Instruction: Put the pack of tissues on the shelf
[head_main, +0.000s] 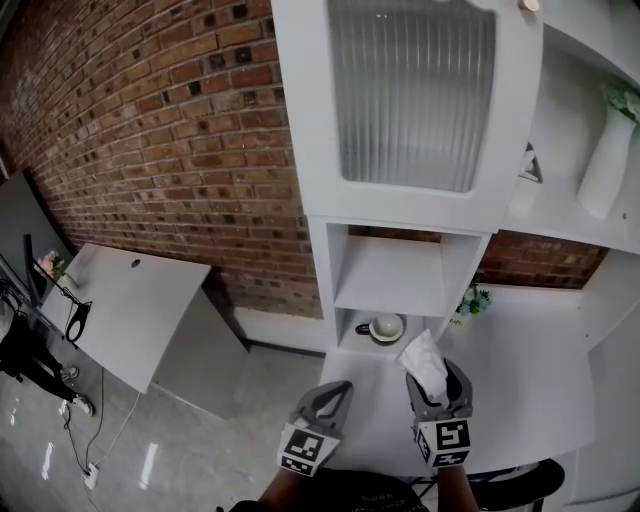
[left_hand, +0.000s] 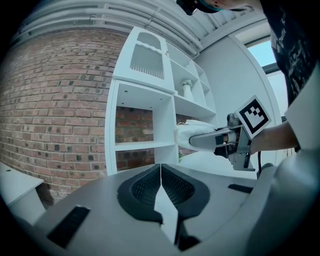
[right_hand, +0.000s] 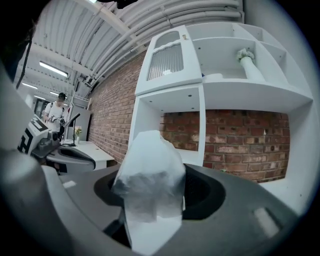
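The pack of tissues (head_main: 424, 360) is a soft white bundle sticking up out of my right gripper (head_main: 437, 380), which is shut on it. In the right gripper view the pack (right_hand: 150, 175) fills the space between the jaws and hides the fingertips. It hangs over the white desk top, in front of the white shelf unit (head_main: 395, 275) with its open cubbies. My left gripper (head_main: 328, 392) hovers beside it to the left, jaws pressed together on nothing (left_hand: 161, 172). The left gripper view shows the right gripper (left_hand: 200, 140) with the pack (left_hand: 186, 134) pointing at the shelf.
A cup on a saucer (head_main: 385, 327) sits in the lowest cubby. A small plant (head_main: 470, 301) stands on the desk (head_main: 530, 370), and a white vase (head_main: 608, 155) on an upper right shelf. A ribbed-glass cabinet door (head_main: 412, 90) hangs above. A white table (head_main: 130, 305) stands left by the brick wall.
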